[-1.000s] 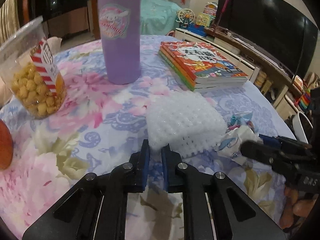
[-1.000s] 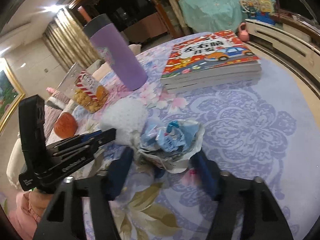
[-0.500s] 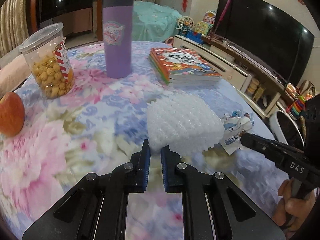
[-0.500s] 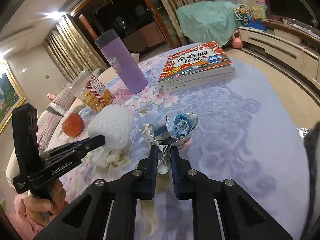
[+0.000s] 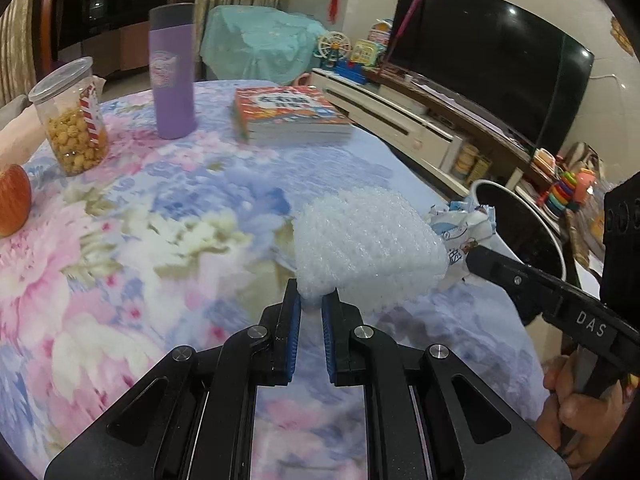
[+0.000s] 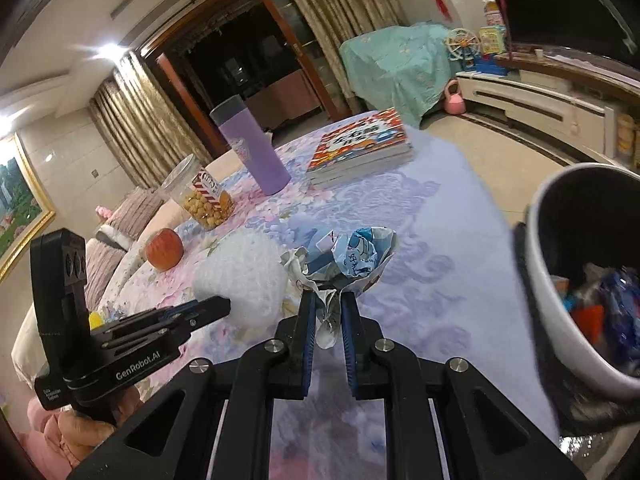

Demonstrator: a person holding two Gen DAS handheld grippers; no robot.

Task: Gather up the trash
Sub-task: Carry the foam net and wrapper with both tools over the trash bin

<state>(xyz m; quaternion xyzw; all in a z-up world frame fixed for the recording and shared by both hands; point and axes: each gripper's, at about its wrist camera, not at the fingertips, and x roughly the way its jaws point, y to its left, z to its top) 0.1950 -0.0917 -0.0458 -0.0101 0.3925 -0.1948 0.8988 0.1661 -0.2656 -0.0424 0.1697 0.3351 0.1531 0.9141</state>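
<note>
My left gripper point(image 5: 310, 300) is shut on a corner of a white bubble wrap wad point(image 5: 368, 240), held above the flowered tablecloth point(image 5: 132, 240). My right gripper point(image 6: 328, 300) is shut on a crumpled blue and white wrapper point(image 6: 352, 258), also lifted off the table. In the left wrist view the wrapper point(image 5: 460, 228) hangs just right of the wad, on the right gripper's dark fingers point(image 5: 492, 266). In the right wrist view the wad point(image 6: 240, 276) sits left of the wrapper. A white bin point(image 6: 576, 280) with trash inside stands at the right, past the table edge.
At the far side of the table stand a purple tumbler point(image 5: 172, 72), a clear jar of yellow snacks point(image 5: 72, 120) and a stack of books point(image 5: 288, 112). An orange fruit point(image 5: 12, 200) lies at the left edge. A TV point(image 5: 488, 56) and cabinet lie beyond.
The right gripper closed on the wrapper. Both grippers pulled back and rose with their trash toward the table's right edge, and the bin came into the right wrist view.
</note>
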